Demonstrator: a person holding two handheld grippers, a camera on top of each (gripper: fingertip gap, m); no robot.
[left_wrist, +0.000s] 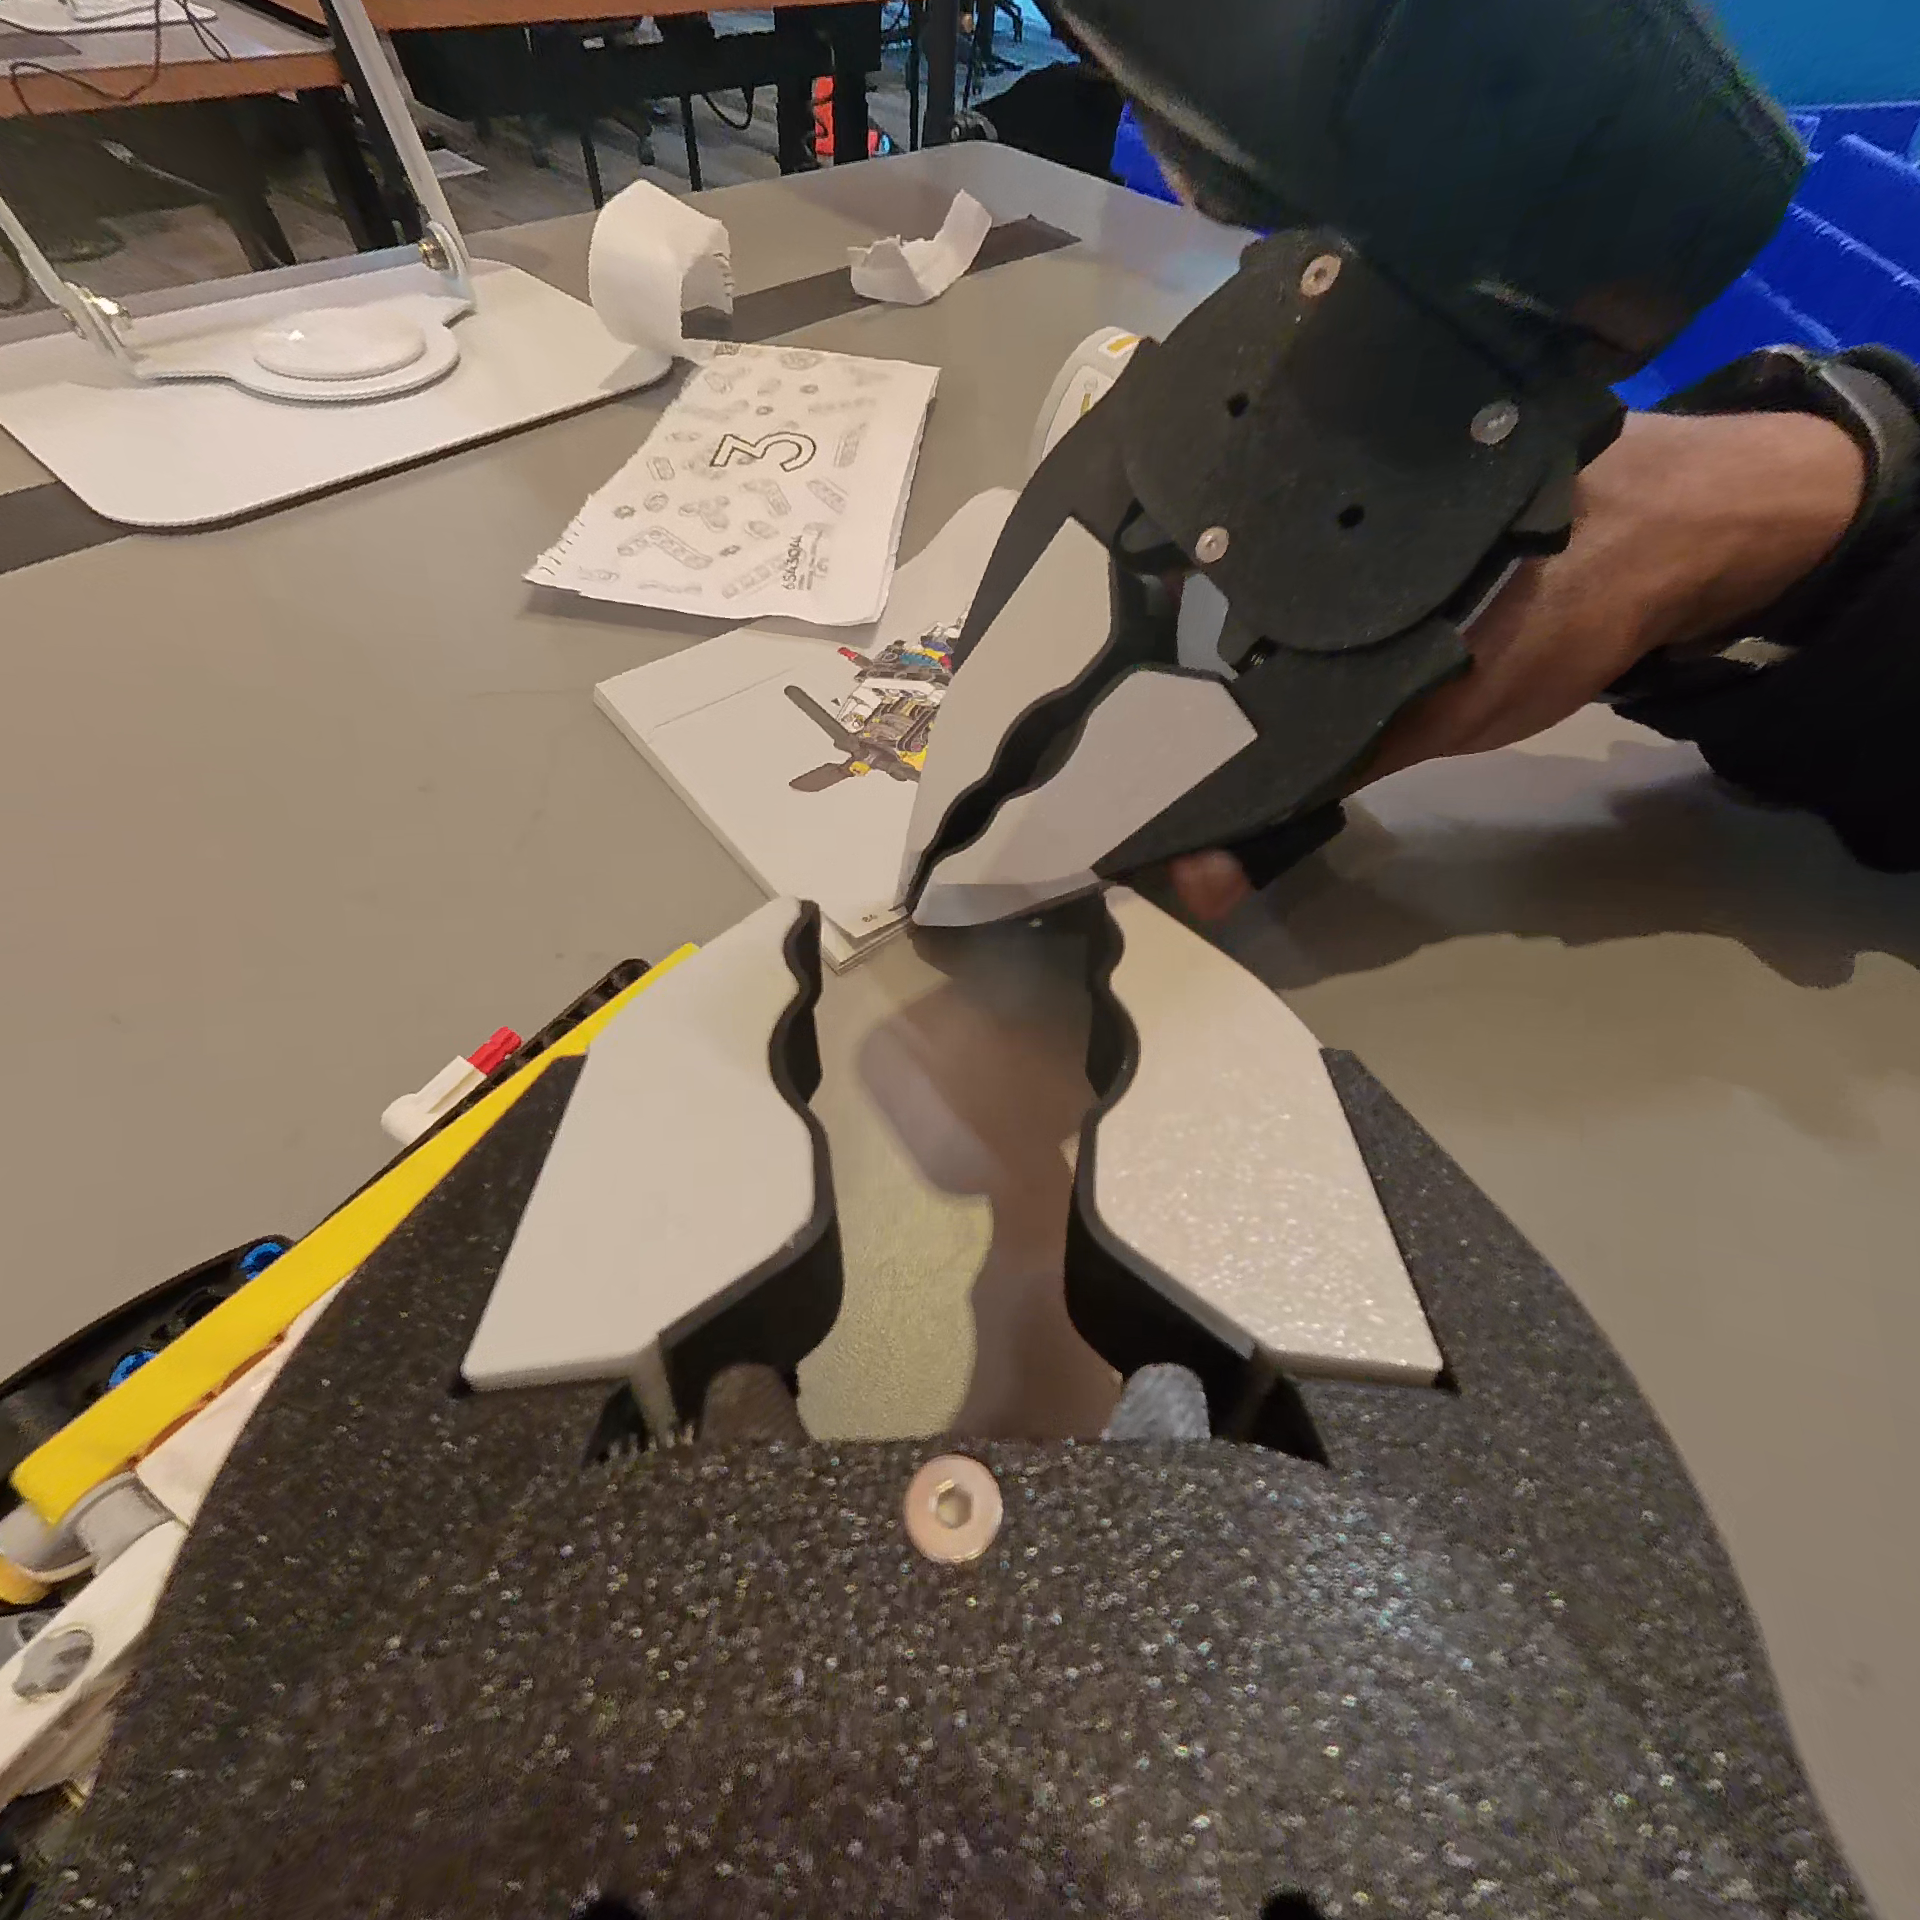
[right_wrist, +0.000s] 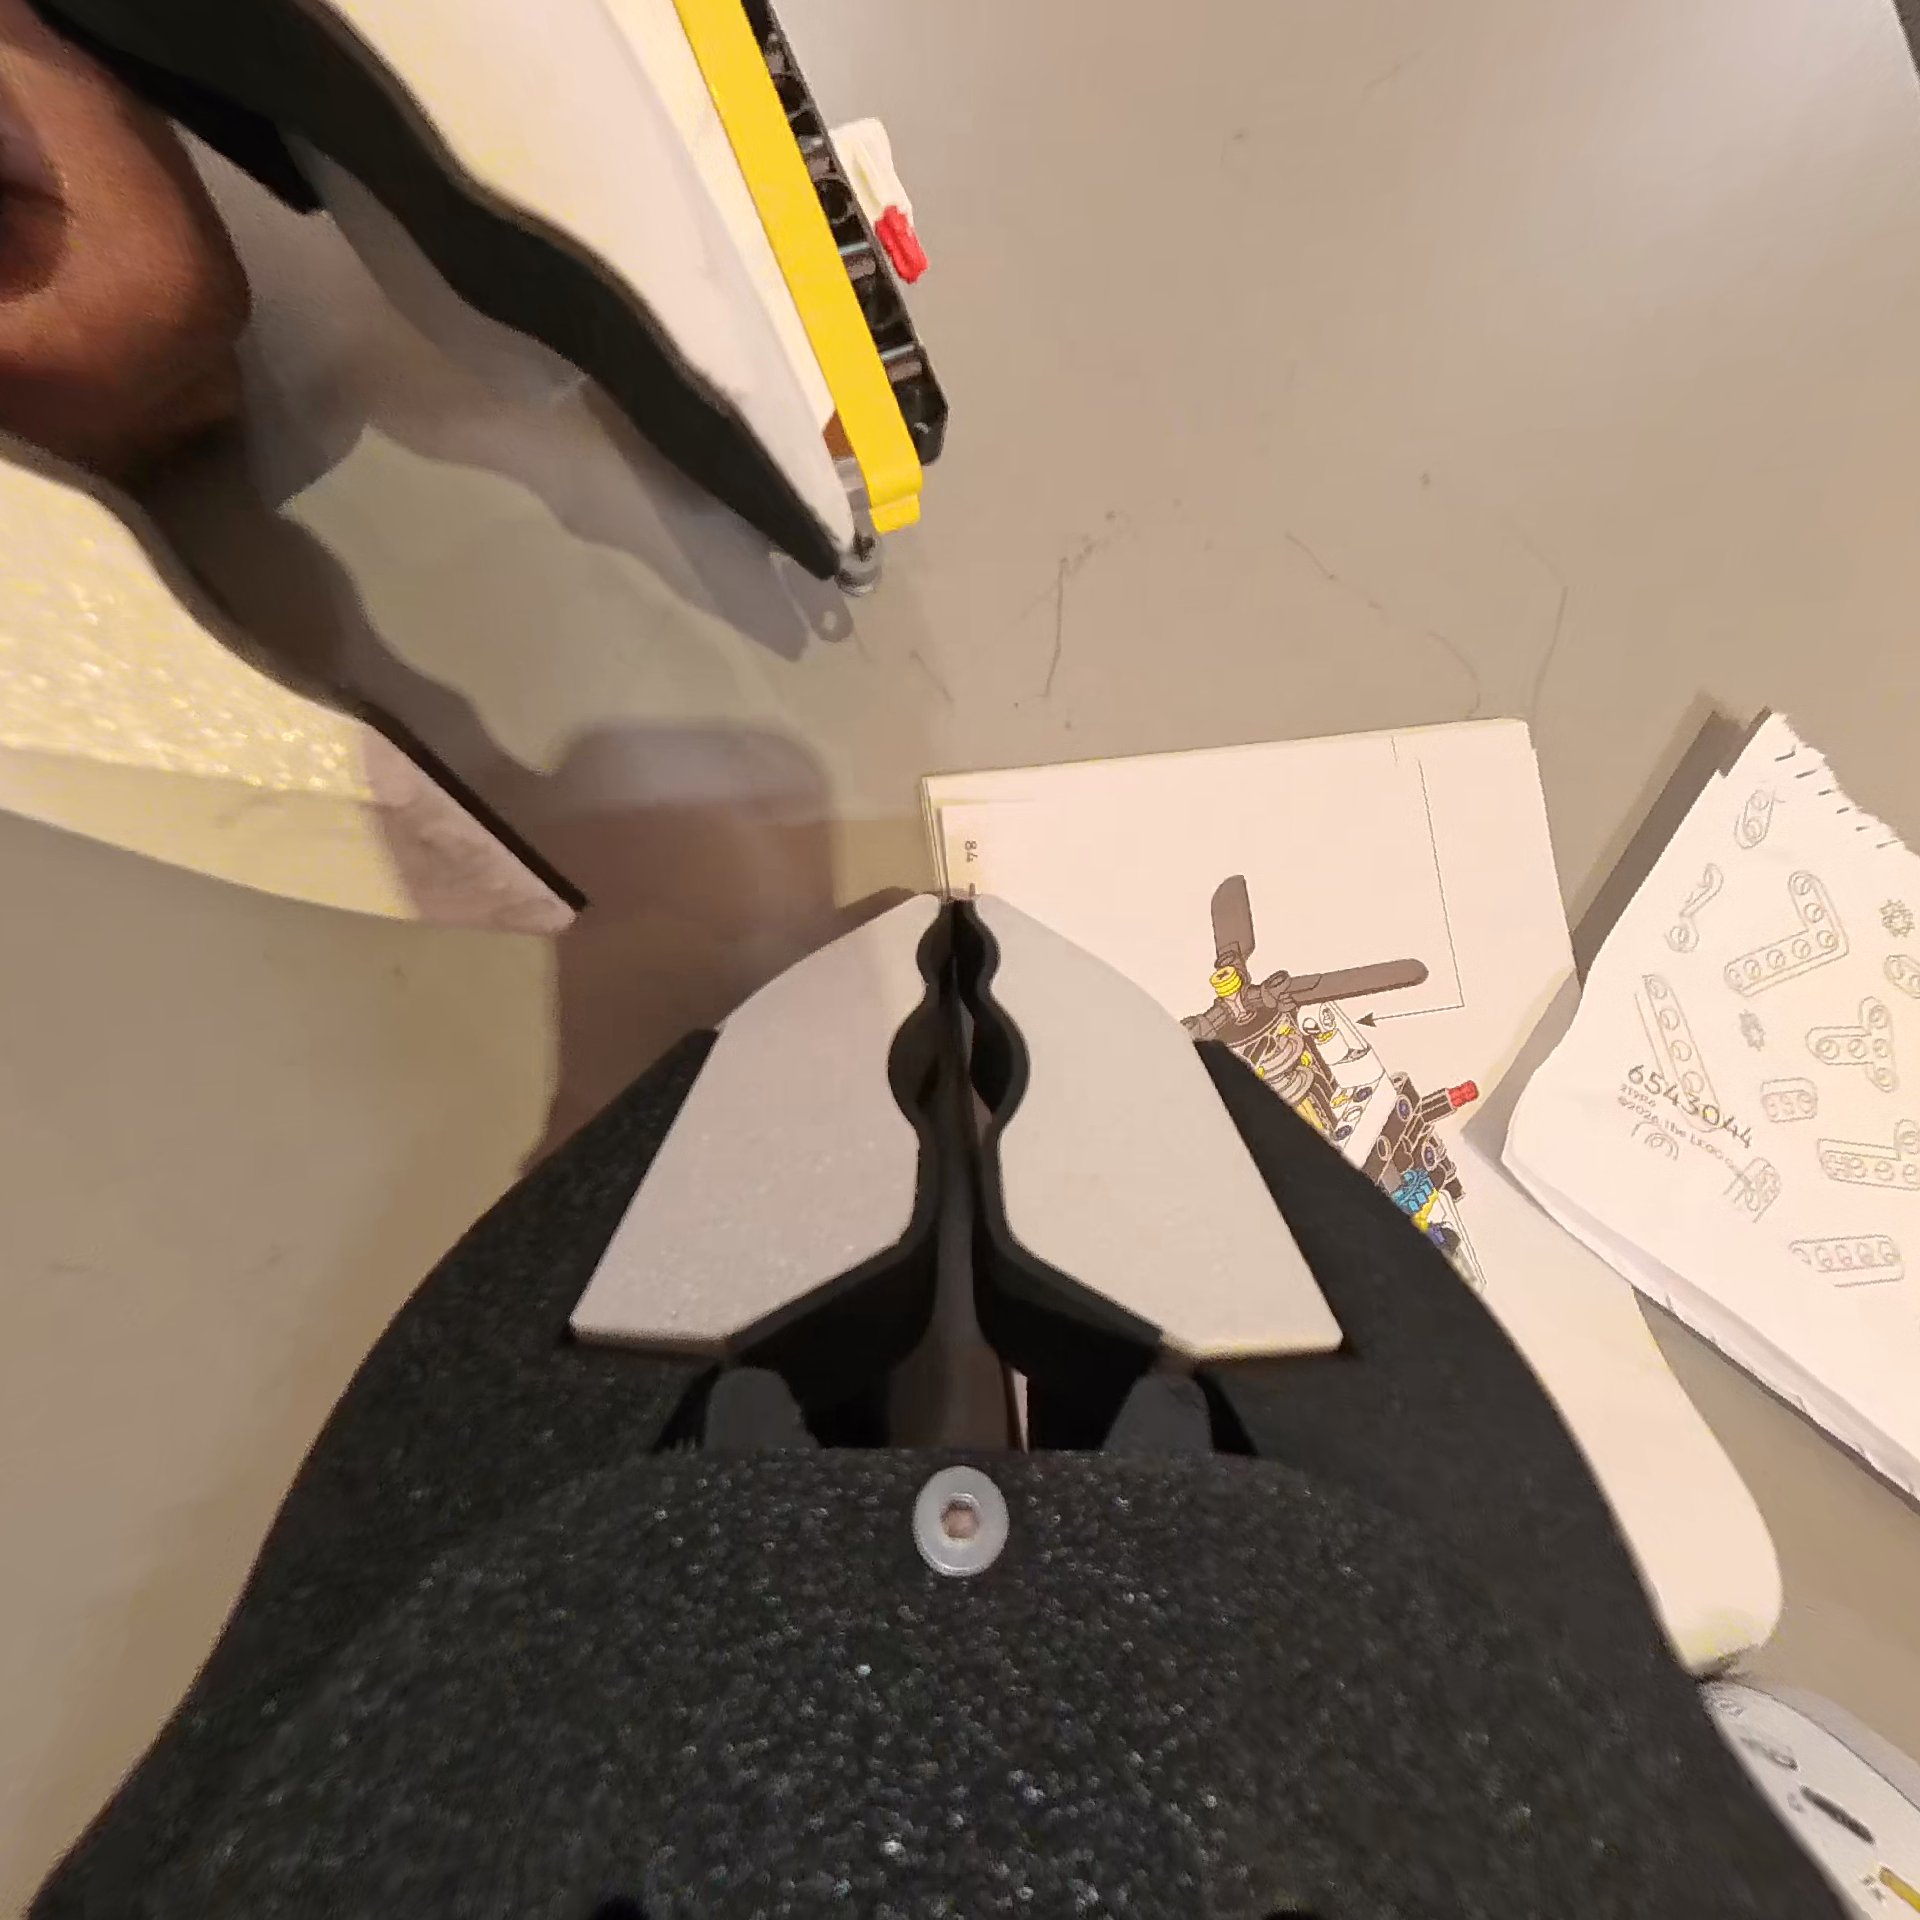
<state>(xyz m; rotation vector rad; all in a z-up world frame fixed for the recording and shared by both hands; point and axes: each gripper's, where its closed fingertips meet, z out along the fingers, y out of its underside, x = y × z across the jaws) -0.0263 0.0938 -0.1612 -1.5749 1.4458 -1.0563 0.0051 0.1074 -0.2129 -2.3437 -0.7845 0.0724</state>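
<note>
Right gripper (left_wrist: 914, 902) tipped steeply down from the upper right, gripped from behind by a bare hand (left_wrist: 1662, 613) with a dark wrist cuff; grey-and-black fingertips closed together at the near corner of a white, thick instruction booklet (left_wrist: 758, 769) printed with a coloured model drawing, seemingly pinching the top page's edge, though not certain. Left gripper (left_wrist: 951, 935) low and nearly level over the grey table (left_wrist: 312, 831), jaws wide apart, nothing between them, tips just short of that booklet corner. Beside its left flank, a yellow-and-black toy-brick model (left_wrist: 312, 1247). Beyond the booklet, a torn white paper bag (left_wrist: 758, 478) printed with part outlines.
</note>
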